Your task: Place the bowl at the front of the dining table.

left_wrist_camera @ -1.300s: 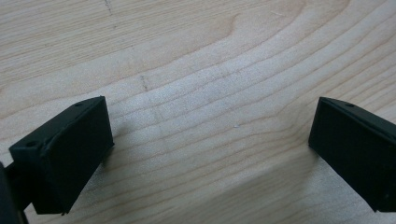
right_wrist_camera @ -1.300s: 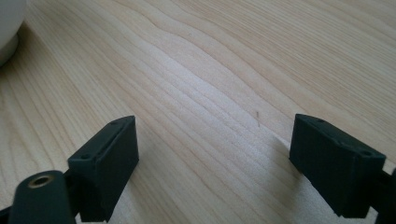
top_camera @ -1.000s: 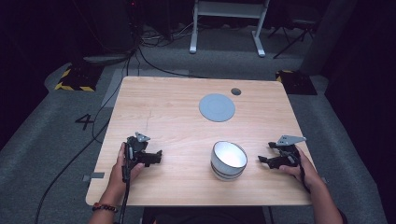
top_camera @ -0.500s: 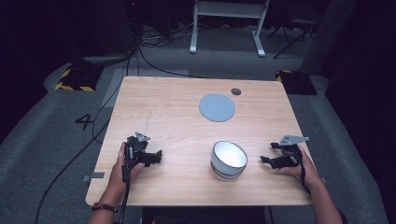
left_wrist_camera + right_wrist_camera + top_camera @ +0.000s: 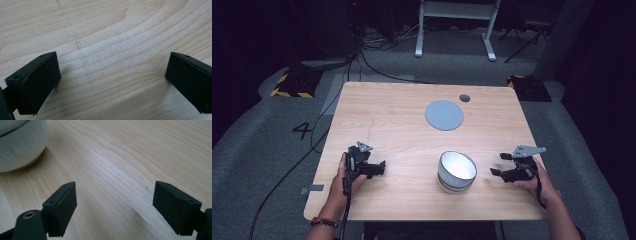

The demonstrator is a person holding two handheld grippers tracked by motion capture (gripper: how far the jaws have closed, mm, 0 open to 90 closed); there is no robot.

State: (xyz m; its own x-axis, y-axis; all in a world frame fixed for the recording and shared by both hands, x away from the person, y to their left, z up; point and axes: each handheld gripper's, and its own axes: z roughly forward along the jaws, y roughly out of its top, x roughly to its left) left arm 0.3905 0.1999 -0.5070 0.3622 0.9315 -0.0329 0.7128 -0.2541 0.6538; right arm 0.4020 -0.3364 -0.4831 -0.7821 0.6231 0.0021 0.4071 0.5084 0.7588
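item: white bowl point(image 5: 456, 171), upright, on the near half of the table point(image 5: 402, 130), between the two grippers and nearer the right one. its rim faces up; the inside looks bare as far as the high view shows. in the right gripper view its pale wall point(image 5: 20, 142) sits at the upper left, off to the side of the jaws, not between them.

item: grey round disc point(image 5: 444, 115), flat on the far half of the table, well apart from the bowl. a small dark spot point(image 5: 464, 98) lies just beyond it near the far edge.

item: right gripper point(image 5: 501, 164), held low over the table just right of the bowl, pointing toward it. its jaws stand wide apart, having just closed a little; only bare wood lies between them. no contact with the bowl.

item: left gripper point(image 5: 382, 167), held low at the near left, well apart from the bowl. its jaws stand wide apart over bare wood, nothing between them.

status: work judged at its start. nothing is gripped, lifted or shifted. the bowl rests untouched; the disc lies unoccupied. likely left: bringing the right gripper to the bowl's rim, taking hold, and carrying it, perhaps onto the disc, though the destination cannot be told.
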